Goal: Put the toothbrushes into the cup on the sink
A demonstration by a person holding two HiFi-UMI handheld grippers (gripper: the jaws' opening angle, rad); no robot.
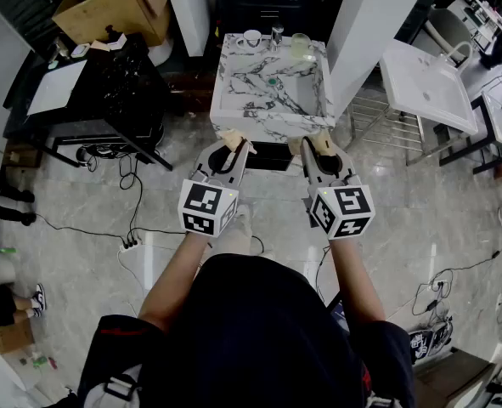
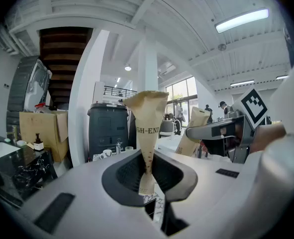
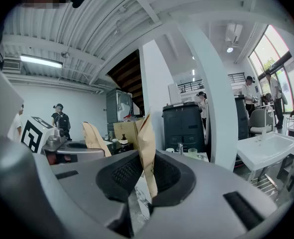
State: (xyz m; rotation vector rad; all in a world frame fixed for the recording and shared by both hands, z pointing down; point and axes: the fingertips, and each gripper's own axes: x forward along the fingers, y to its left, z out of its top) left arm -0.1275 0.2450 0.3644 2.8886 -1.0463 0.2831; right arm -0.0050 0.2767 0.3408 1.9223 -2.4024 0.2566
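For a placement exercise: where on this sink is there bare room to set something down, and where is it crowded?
Free: inside the sink, around the drain. Crowded: the back ledge with white cup, tap and green cup; the front edge, by the left hand-held gripper and right hand-held gripper.

The sink (image 1: 230,92) was white marble with dark grey veins, the cup (image 1: 301,46) on its back rim pale green. Each paper packet (image 1: 231,139) before it was tan, the floor (image 1: 420,202) around it mottled grey.

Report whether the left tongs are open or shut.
The left tongs are shut on a paper packet: the left gripper view shows both jaws pressed against its lower end.
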